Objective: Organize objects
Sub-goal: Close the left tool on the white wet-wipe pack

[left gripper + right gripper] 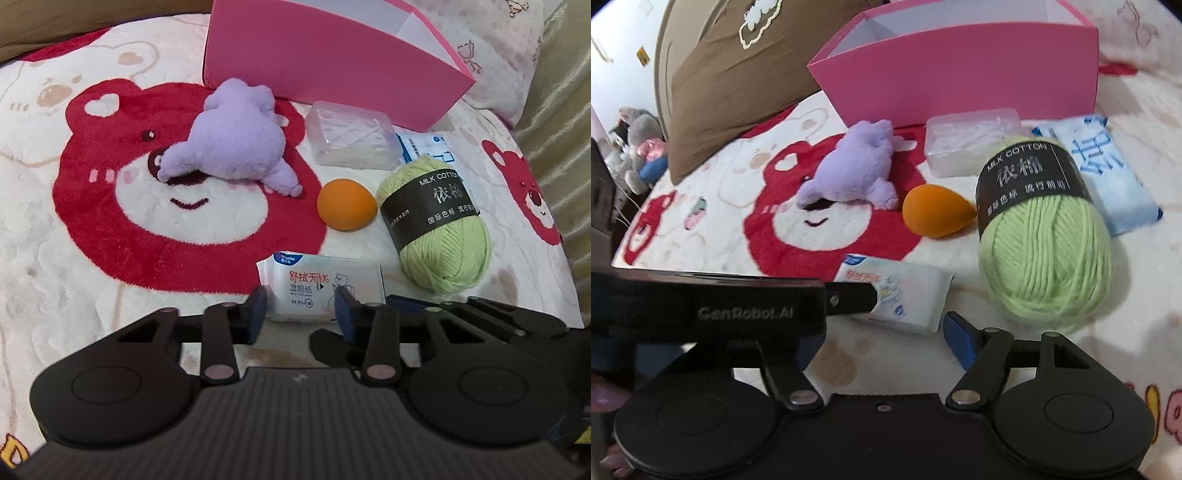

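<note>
On the bear-print blanket lie a purple plush toy (236, 140), an orange egg-shaped sponge (346, 204), a green yarn ball (439, 221), a clear box of cotton swabs (351, 134), a blue tissue pack (1108, 173) and a white wet-wipes pack (319, 286). An open pink box (325, 55) stands behind them. My left gripper (301, 306) is open, its fingers on either side of the wipes pack's near end. My right gripper (882, 332) is open just short of the same pack (901, 299); the left gripper's body hides its left finger.
A brown pillow (738, 81) leans at the back left, with stuffed toys (639, 144) beyond the bed edge. A pale patterned pillow (498, 55) lies behind the pink box. A beige curtain (554, 147) hangs on the right.
</note>
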The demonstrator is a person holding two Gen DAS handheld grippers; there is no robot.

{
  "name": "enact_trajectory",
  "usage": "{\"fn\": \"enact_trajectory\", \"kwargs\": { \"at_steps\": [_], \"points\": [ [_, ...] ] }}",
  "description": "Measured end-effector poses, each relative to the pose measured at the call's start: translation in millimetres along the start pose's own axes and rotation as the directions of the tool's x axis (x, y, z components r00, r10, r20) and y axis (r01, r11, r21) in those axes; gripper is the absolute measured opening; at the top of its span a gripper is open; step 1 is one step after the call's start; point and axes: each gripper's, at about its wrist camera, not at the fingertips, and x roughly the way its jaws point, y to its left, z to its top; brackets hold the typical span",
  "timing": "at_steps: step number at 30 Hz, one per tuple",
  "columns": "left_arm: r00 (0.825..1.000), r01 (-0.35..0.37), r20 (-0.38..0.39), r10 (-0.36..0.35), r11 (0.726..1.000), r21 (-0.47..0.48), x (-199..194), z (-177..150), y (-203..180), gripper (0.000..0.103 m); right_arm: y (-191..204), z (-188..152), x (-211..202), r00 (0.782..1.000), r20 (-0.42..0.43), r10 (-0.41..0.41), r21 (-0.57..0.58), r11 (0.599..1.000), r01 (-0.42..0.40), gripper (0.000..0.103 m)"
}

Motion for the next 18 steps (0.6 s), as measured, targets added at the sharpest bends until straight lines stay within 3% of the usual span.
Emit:
{"fn": "enact_trajectory", "kwargs": {
  "at_steps": [7,18],
  "points": [
    [1.000,-0.008,0.014,0.008,1.000,-0.009,5,-1,2,0.030,-5,-3,8,1.000,-0.014,-0.017,-0.014,1.000,0.017,0.073],
    [1.000,-0.013,0.009,0.014,0.998,-0.069,18,4,8,0.034,-6,-8,16,0.999,0.031,-0.010,-0.079,0.997,0.013,0.071]
  ]
}}
